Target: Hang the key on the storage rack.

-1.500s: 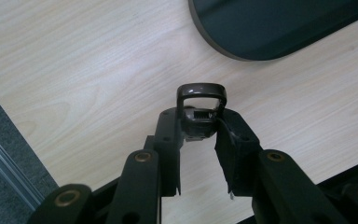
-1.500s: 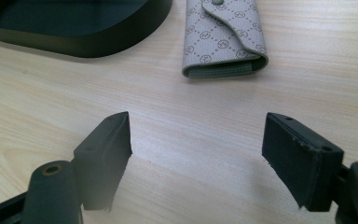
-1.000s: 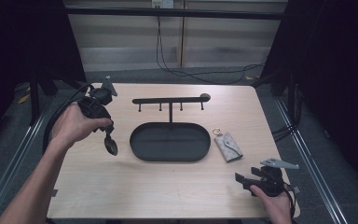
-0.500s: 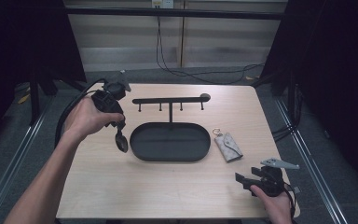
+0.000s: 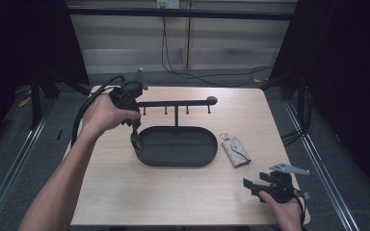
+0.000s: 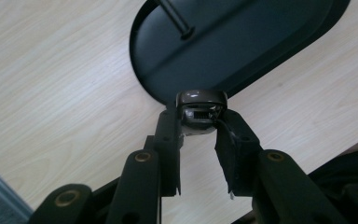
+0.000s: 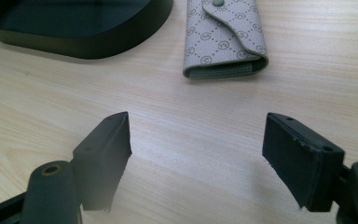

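My left gripper [image 5: 135, 131] is shut on a small glossy dark brown fob [image 5: 136, 141], which hangs over the left rim of the black oval tray [image 5: 173, 164]. In the left gripper view the fob [image 6: 200, 111] sits pinched between the two jaws of that gripper [image 6: 199, 128], just above the tray's rim [image 6: 242, 42]. A black hook rack [image 5: 173, 103] rises from the tray on a post. A beige patterned key pouch [image 5: 235, 150] lies right of the tray. My right gripper [image 5: 262, 185] rests open near the table's front right corner, with the pouch [image 7: 223, 37] ahead of its fingers [image 7: 107, 144].
The wooden table [image 5: 125, 192] has bare room at the front and left. A cable [image 5: 84, 113] trails from the left gripper over the table's left edge. The tray wall [image 7: 74, 44] stands to the far left of the right gripper. Metal rails run along both sides of the table.
The left gripper has carried the fob rightward, from the left part of the table to the tray's left rim. The right gripper has stayed put.
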Tool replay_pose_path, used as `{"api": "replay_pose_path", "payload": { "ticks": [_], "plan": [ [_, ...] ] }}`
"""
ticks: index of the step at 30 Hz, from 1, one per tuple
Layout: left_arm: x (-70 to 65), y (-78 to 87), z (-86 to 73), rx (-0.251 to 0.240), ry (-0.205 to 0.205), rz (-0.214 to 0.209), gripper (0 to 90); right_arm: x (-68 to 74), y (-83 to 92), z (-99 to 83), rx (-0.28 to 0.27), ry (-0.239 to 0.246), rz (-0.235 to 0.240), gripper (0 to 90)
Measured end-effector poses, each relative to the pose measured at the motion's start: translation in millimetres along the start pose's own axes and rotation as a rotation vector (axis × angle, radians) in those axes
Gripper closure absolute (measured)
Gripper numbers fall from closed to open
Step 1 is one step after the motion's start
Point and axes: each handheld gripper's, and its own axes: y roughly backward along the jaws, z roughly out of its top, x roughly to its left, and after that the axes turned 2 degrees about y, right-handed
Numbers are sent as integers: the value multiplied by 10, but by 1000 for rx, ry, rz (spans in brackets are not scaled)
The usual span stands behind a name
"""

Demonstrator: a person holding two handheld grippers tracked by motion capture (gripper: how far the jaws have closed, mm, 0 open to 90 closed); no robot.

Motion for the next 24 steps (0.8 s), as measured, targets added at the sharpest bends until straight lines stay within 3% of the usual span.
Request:
{"api": "replay_pose_path", "payload": {
  "ticks": [3, 10, 18, 24],
  "plan": [
    [14, -26, 58, 16, 9, 15, 708, 0, 3, -1, -2, 1, 2, 234],
    [45, -115, 198, 24, 54, 0, 708, 0, 2, -2, -4, 3, 7, 234],
    [71, -187, 289, 26, 72, -21, 708, -2, 4, -3, -5, 3, 13, 233],
    [53, -199, 357, 34, 105, 2, 707, -6, 4, -5, -6, 0, 13, 232]
  ]
}}
